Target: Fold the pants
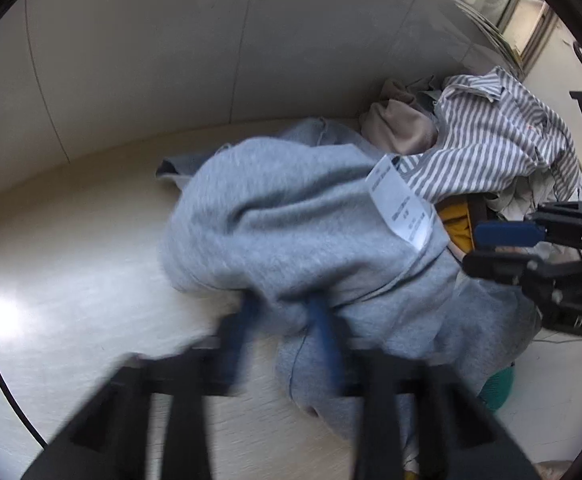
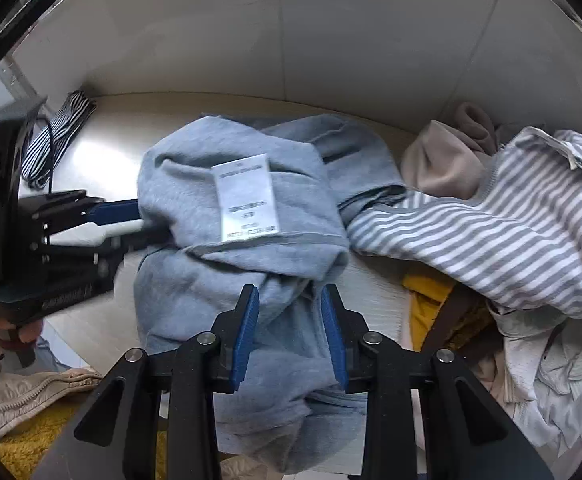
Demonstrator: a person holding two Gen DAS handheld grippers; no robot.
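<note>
While the grey pants (image 2: 247, 248) lie bunched in a heap on the pale table (image 1: 71, 264), inside out with a white care label (image 2: 247, 198) showing on top, both grippers work at them from opposite sides. The left gripper (image 1: 287, 312) has its blue pads close together with a fold of grey cloth caught between them at the heap's near-left edge; its own view is blurred, but the right wrist view shows its fingers running straight into the fabric, so I take it as pinching the pants. The right gripper (image 2: 290, 328) hangs above the lower part of the heap with its jaws part-spread; cloth sits below and between the pads, yet I see no pad pressing on it.

The heap runs roughly from the table's front edge, where some cloth droops over, back toward the wall, so its long axis points away from the right gripper. That gripper is directly over the near end; the left grips the side. A pile of other laundry, a striped shirt (image 2: 491, 216) uppermost, lies just beside the pants on the right, touching them, and could snag when the pants are drawn out flat.
</note>
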